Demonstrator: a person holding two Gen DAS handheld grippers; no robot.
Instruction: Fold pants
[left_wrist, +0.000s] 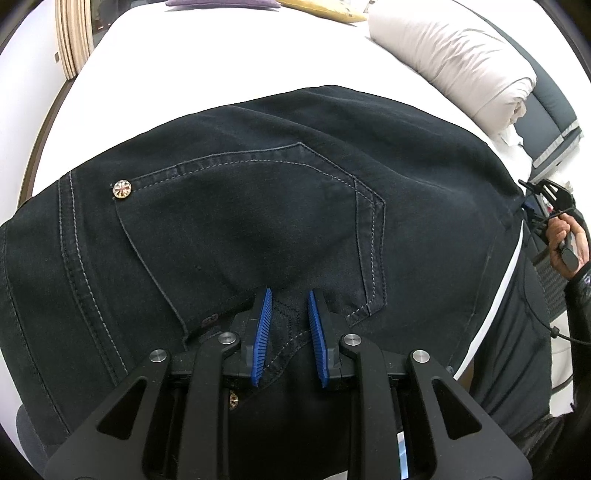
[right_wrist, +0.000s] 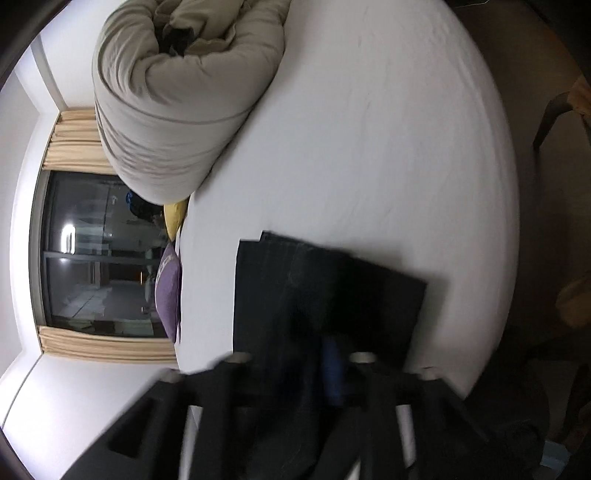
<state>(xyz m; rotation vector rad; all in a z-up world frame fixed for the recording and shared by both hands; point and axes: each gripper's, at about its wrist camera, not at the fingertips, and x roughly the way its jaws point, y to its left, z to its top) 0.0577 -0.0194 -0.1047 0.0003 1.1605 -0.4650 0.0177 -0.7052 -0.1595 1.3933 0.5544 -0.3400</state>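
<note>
Left tongs (left_wrist: 290, 295) sit spread apart at the waistband of the dark pants (left_wrist: 258, 206), blue pads (left_wrist: 263, 332) either side of a denim seam but not pinching it, so released. Pants lie back-pocket-up on the white bed (left_wrist: 207, 55), spread wide. Risk: if the tongs close here they catch only a thin ridge of fabric and it slips on the lift; or they grab both layers plus the sheet.

Right tongs (right_wrist: 325, 354) are motion-blurred; dark cloth covers the fingers, looks like the leg ends are gripped, but I cannot tell for sure. Risk: fast swing drags the legs crooked, fold lands skewed. Rolled duvet (right_wrist: 173, 110) farther off, well apart from the pants.
</note>
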